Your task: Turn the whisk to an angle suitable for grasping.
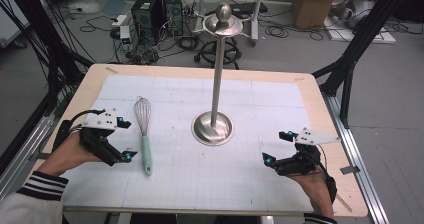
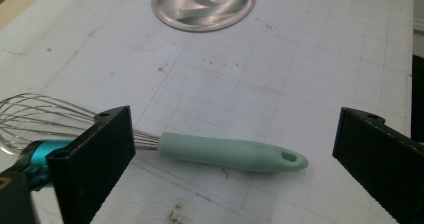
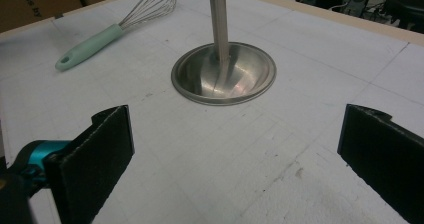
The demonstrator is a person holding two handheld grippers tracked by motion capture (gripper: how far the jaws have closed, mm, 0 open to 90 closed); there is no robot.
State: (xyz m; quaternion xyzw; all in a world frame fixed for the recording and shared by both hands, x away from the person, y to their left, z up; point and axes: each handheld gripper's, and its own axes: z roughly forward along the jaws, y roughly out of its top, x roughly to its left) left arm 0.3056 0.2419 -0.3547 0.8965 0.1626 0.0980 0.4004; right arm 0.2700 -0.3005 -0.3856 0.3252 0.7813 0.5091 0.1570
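Overhead, the left hand-held gripper (image 1: 124,140) is hovering with its jaws spread wide and gripping nothing, just left of the whisk (image 1: 144,134), which is lying flat on the bench (image 1: 280,184). Seen along those jaws, the mint-green handle (image 2: 232,155) is lying crosswise between them and a little beyond their tips, the wire loops (image 2: 35,119) trailing past the left jaw, bare mat lying open on every side of the handle. Opposite, the right hand-held gripper (image 1: 278,146) is likewise standing wide and empty, hovering close to the bench's right edge, with unoccupied mat between it and the round base (image 3: 223,74) of the steel stand (image 1: 218,69). That stand is rising between the two hand-held grippers, slightly ahead of both, and is forming the one tall obstacle; the whisk is lying well apart from it, on its left-gripper side.
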